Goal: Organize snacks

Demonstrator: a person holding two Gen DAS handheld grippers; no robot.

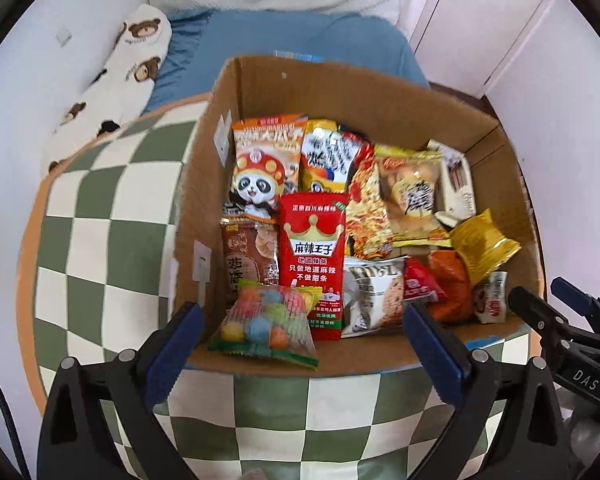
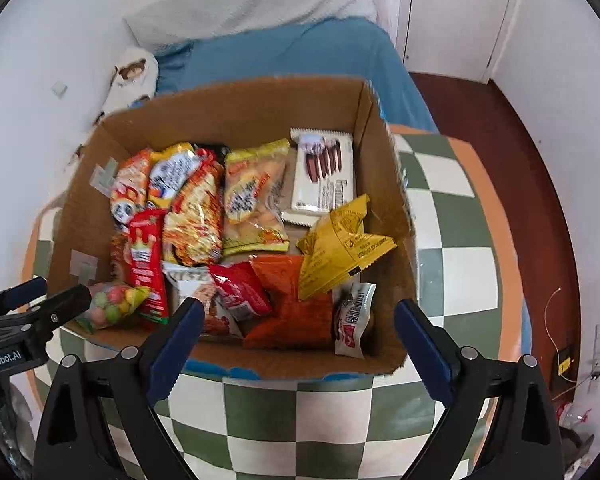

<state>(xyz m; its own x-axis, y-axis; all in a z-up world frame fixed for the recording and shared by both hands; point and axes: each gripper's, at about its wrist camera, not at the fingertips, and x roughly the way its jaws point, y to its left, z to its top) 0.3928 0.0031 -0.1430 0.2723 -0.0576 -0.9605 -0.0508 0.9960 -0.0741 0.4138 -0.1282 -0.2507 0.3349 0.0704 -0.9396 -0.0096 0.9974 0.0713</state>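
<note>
A cardboard box [image 1: 204, 184] on a green-and-white checked table holds several snack packs. A clear bag of coloured balls [image 1: 266, 322] leans on the box's near wall, between my left gripper's [image 1: 300, 326] open fingers but apart from them. Behind it stands a red spicy-strip pack [image 1: 314, 256]. My right gripper [image 2: 298, 322] is open and empty at the box's [image 2: 384, 184] near edge, above an orange pack [image 2: 296, 308] and a red pack [image 2: 240, 288]. A yellow pack [image 2: 340, 240] lies to its right. Each gripper shows at the edge of the other's view.
The checked table [image 1: 100, 240] carries the box. Behind it is a bed with a blue sheet [image 1: 292, 36] and a bear-print pillow [image 1: 128, 64]. White cupboard doors [image 2: 452, 12] and red-brown floor [image 2: 496, 152] lie to the right.
</note>
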